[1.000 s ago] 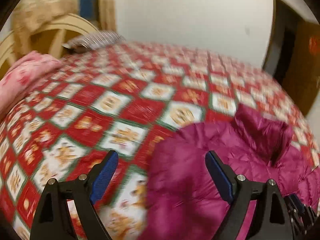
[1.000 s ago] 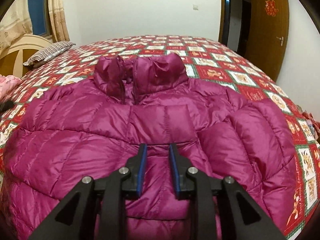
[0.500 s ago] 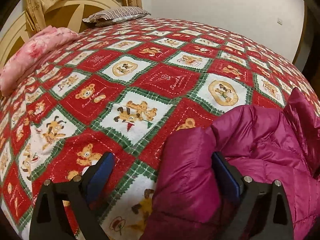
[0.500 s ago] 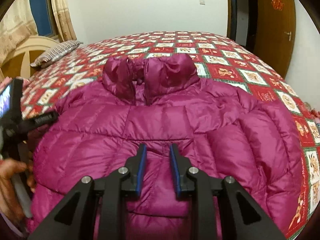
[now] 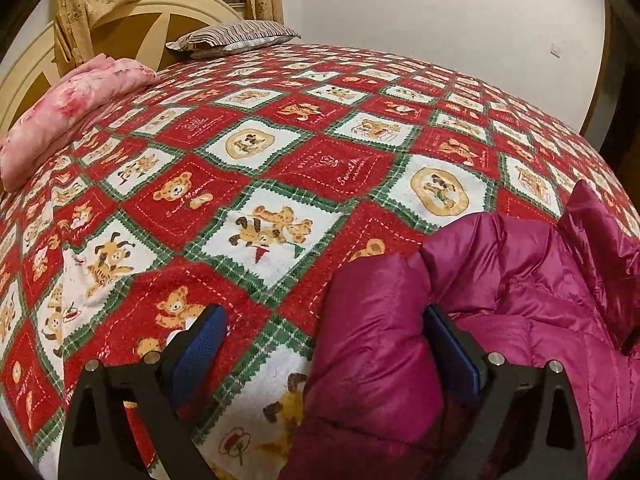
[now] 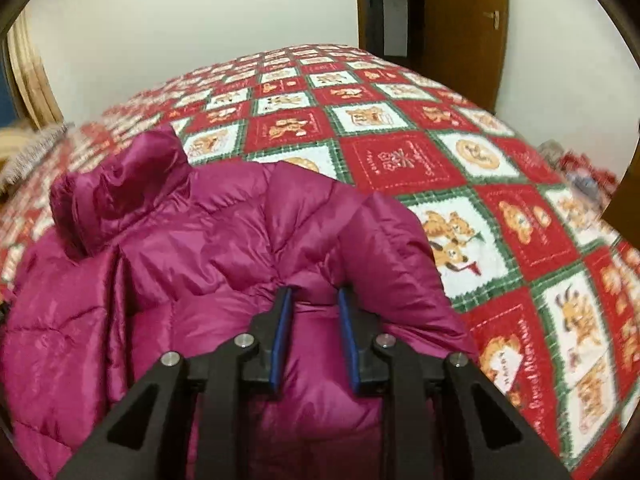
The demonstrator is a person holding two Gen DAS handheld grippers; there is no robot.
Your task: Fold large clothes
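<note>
Early in the fold, judging by a magenta puffer jacket spread open and unfolded on the teddy-bear bedspread, collar standing up toward the far side of the bed. Straddling the jacket's one sleeve with the left gripper: jaws just opened wide, sleeve lying between them, one blue pad tucked against the puffed edge, the other resting out over bare bedspread, so nothing pinched yet. Pressing down near the other sleeve with the right gripper, jaws only a narrow slot apart, tips at a crease beside the armpit; cannot tell whether any fabric is nipped there. Likely next: closing the left jaws on the sleeve and carrying it inward across the body, which calls for a deep bite, since thick down filling springs back and slick shell slides out of a shallow pinch. Glossy nylon shell, stitched into plump horizontal channels, rounded and pillowy at shoulders and cuffs, wrinkled where compressed. By contrast a flat, matte, towel-like bedspread in red and white squares with green plaid borders. Farther off, a striped pillow and a soft folded pink blanket against a curved cream headboard; a brown wooden door beyond the bed.
</note>
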